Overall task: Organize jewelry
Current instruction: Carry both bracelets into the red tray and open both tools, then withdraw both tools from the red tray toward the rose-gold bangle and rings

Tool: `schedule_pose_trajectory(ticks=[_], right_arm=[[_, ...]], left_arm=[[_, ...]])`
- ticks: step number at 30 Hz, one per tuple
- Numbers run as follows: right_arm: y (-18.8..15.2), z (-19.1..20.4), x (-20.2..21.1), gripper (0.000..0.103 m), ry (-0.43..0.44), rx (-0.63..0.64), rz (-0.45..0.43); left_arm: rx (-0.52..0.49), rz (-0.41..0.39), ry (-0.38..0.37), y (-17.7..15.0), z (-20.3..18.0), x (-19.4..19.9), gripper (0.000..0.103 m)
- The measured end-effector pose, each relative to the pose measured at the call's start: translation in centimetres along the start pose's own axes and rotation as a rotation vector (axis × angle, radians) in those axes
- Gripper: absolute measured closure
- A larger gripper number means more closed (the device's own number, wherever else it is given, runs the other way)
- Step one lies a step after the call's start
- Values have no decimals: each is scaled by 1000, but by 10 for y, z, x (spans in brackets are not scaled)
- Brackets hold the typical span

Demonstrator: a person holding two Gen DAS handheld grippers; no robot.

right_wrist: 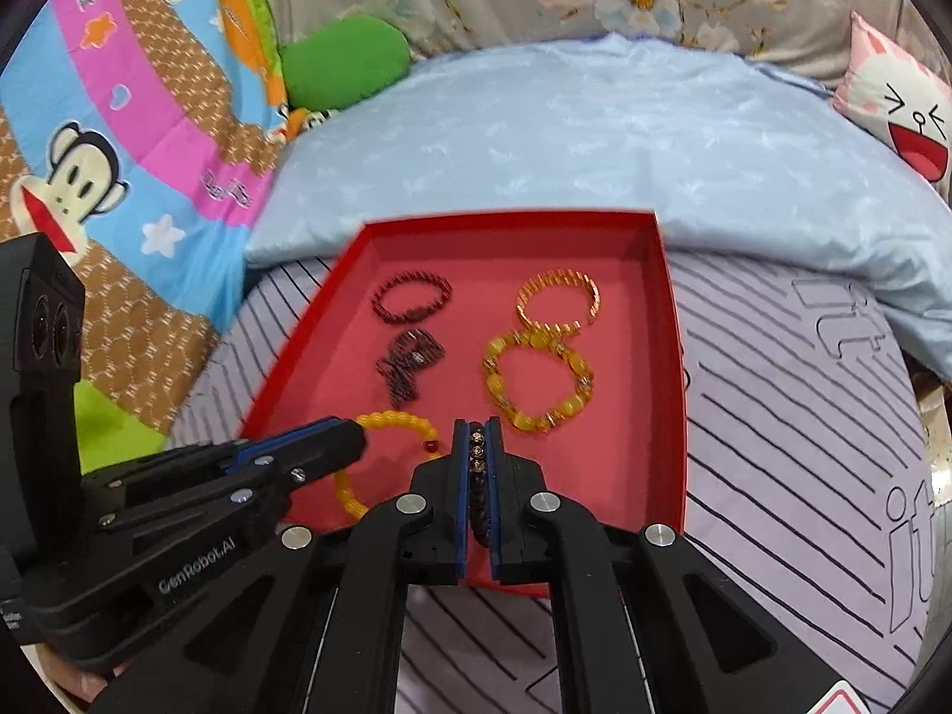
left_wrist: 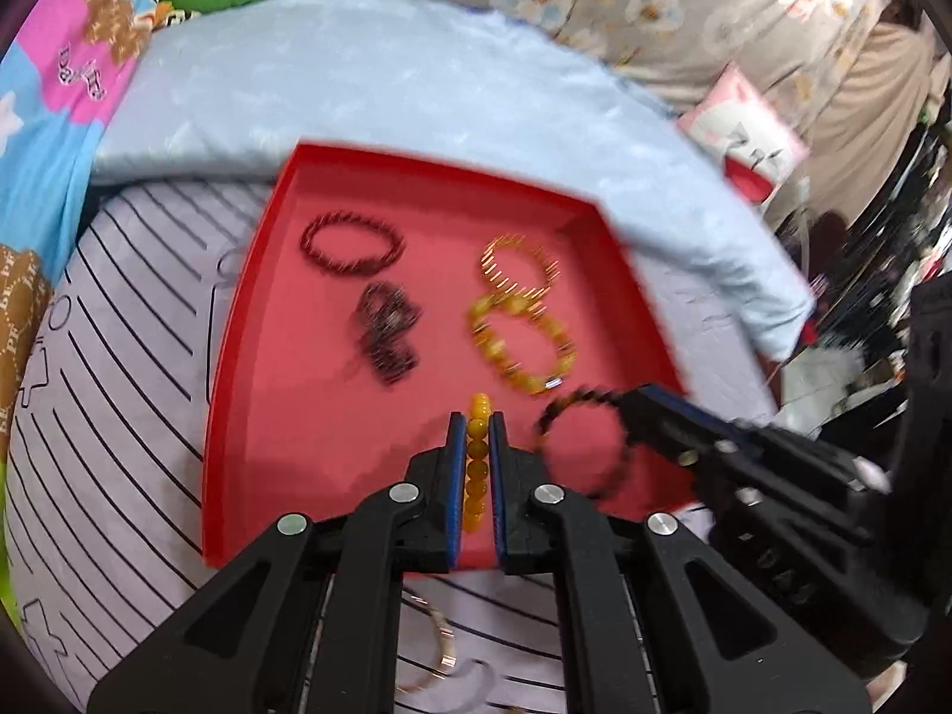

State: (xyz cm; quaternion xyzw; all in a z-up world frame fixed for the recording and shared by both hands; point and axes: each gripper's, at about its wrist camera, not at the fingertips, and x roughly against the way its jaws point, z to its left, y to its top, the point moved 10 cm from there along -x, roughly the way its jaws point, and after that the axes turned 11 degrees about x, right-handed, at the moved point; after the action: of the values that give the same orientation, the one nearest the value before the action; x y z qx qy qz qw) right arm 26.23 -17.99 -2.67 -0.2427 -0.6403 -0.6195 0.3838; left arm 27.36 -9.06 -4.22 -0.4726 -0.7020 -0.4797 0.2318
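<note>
- The left tongs point(left_wrist: 476, 434) pinch a yellow bead bracelet point(right_wrist: 381, 452) over the red tray's point(right_wrist: 669, 321) near end.
- The right tongs point(right_wrist: 476, 446) clamp a dark bead bracelet point(left_wrist: 571, 440) beside it.
- Four other bracelets lie in the tray.
- The tray rests on a striped bed sheet point(right_wrist: 773, 428), with a pale blue quilt point(right_wrist: 595, 137) behind.

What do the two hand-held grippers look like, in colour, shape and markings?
Both are matte black plastic. The left hand-held gripper and the right hand-held gripper each have two straight fingers lined with blue pads, angular linkage arms with cut-out openings, and round silver pivot pins. The left one's body bears white "GenRobot.AI" lettering. No cables or sleeves show.
</note>
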Motion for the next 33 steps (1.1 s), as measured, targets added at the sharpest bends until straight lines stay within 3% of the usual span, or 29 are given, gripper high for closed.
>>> schedule_pose_trajectory(ticks=[13,15,17,20,33], right_arm=[[-17,-13,-29,97,-70,39,52],[-15,-14,-27,95,-82,46,36],[-13,-15,-23,92,-87,46,26],[-12,-17,-17,84,-86,37,10],[-21,-12,20,82,-78,15,-23]], left_arm=[[-111,-47,224,-5,26,-22,95],[-111,-66,245,-3,27,-21,91],[-98,-83,245,0,29,-17,78],[-84,-96,249,2,31,-13,77],[-45,-133,243,-4,33,22,77]])
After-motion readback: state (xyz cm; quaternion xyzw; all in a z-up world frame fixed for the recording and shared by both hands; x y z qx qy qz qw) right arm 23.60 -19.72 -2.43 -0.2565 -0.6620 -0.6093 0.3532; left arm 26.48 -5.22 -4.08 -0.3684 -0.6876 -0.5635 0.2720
